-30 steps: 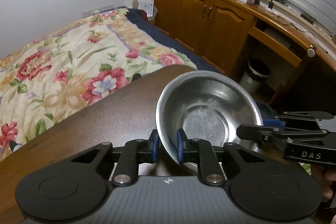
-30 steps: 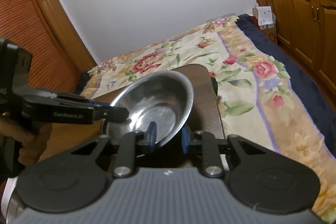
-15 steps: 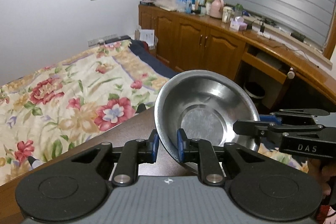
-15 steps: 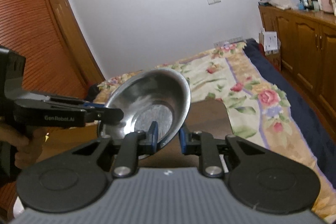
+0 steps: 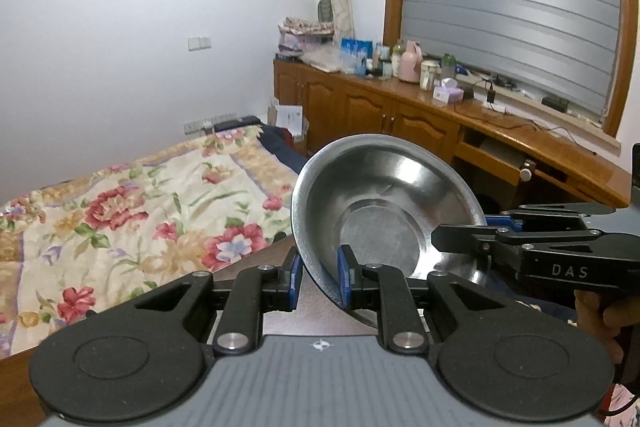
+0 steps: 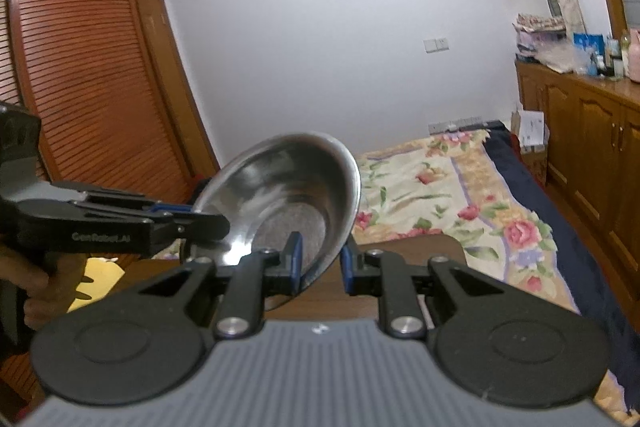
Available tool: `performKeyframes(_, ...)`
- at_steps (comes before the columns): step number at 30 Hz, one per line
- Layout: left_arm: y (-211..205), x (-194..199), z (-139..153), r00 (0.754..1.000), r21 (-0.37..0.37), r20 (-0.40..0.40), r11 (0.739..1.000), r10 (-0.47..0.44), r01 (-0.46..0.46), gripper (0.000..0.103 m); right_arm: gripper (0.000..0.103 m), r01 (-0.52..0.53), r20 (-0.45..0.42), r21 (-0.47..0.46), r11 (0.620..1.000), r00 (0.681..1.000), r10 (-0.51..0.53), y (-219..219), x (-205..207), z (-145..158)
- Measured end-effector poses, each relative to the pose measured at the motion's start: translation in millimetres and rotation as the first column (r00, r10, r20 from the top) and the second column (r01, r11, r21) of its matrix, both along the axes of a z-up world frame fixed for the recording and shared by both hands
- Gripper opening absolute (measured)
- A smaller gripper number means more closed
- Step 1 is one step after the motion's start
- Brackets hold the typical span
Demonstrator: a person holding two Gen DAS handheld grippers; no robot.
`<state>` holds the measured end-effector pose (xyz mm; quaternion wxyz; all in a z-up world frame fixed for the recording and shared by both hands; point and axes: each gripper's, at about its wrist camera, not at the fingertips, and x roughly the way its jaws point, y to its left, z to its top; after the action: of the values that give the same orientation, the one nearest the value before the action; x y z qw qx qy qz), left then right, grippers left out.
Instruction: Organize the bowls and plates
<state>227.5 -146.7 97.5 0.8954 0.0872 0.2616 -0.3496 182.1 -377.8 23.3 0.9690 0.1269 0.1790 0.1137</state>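
Risk: the bowl (image 5: 386, 211) is tilted steeply and pinched only at its thin rim, so it could slip or twist out if either of your hands pulls unevenly. Your left gripper (image 5: 318, 277) is clamped on the near rim, your right gripper (image 6: 320, 263) on the opposite rim. Both point forward, holding the bowl raised above the table (image 6: 404, 259).

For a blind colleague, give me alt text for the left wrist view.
Two handheld grippers, the left gripper and the right gripper, pinch opposite rim edges of a tilted steel bowl above a brown table. Behind lie a floral bed and wooden cabinets.
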Motion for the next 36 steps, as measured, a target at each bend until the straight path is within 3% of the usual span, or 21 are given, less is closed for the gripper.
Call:
performKeyframes(21,49,-64,12,0.997,-0.021,0.055,0.999,0.051,-0.05,0.021,0.022,-0.082,0.042,-0.034,0.996,0.996,0.084,39,-34,11)
performKeyframes(36,73,-86,-57,0.995,-0.013,-0.058,0.996,0.082,-0.083,0.021,0.022,-0.119,-0.069,-0.031,0.992,0.991,0.116,65,-50,-39)
